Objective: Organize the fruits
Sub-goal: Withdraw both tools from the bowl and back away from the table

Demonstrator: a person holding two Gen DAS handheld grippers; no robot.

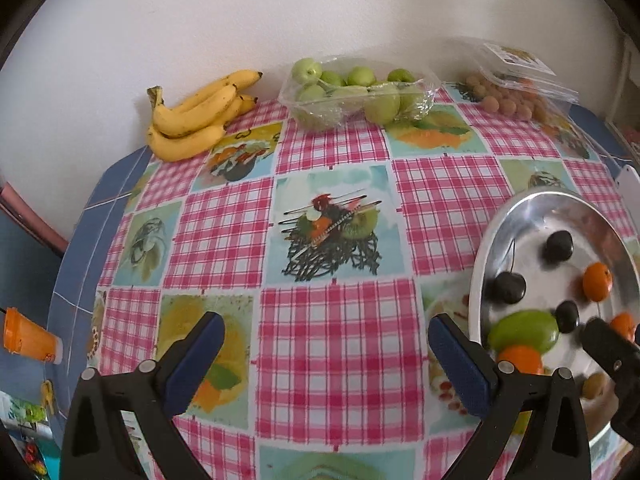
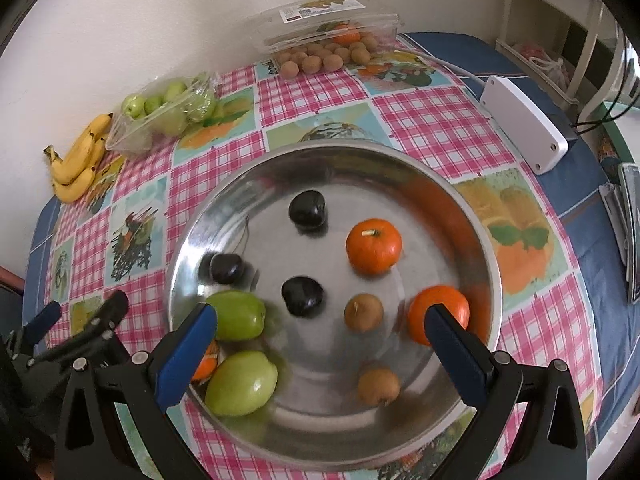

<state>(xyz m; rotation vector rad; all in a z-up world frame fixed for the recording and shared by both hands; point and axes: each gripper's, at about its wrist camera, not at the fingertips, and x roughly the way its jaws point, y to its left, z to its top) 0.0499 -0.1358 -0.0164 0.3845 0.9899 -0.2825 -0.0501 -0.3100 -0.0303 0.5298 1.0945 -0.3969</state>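
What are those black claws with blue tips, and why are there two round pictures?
Each claw is a hand-held gripper with its own camera, giving one picture each. The left gripper is open above the pink checked tablecloth, holding nothing. The right gripper is open over the shiny round metal bowl, also empty. Inside lie dark cherries, small orange tangerines, green apples and little brown fruits. By the wall sit yellow bananas, a clear tray of green apples and a clear plastic box of brown fruits.
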